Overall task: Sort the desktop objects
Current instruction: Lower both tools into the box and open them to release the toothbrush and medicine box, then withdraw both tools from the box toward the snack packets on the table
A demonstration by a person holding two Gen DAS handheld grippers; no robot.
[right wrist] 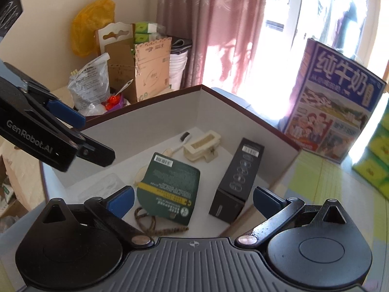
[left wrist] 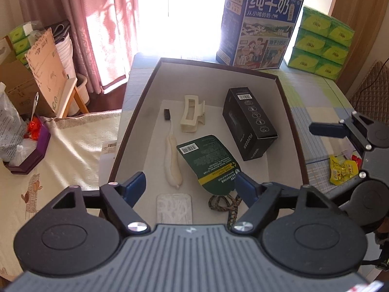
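Left wrist view: left gripper hangs over the near end of the tray, jaws spread, nothing between the pads. Right gripper also spread wide and empty, over the tray's near right corner.

Inside the tray, all lying flat:
- black box, right side, near the right wall. Rigid card, probably light; best taken across its narrow width.
- green card pack, centre, with a braided cord trailing from its near end. Thin and flexible; pinch at an edge. The cord is soft and would likely drag.
- cream hair clip, far centre. Hard plastic, hollow frame; grip across the body.
- toothbrush, left of the card, black bristles pointing away. Slim and smooth, so it may roll; take the thick handle.
- clear flat case, nearest, just under the left gripper. Looks slick and low, hard to get pads under.

Yellow snack packet sits outside on the tablecloth, right of the tray.

Room: tray walls stand high on all sides, so approach from above. Items lie close together mid-tray; milk carton stands beyond the far wall.
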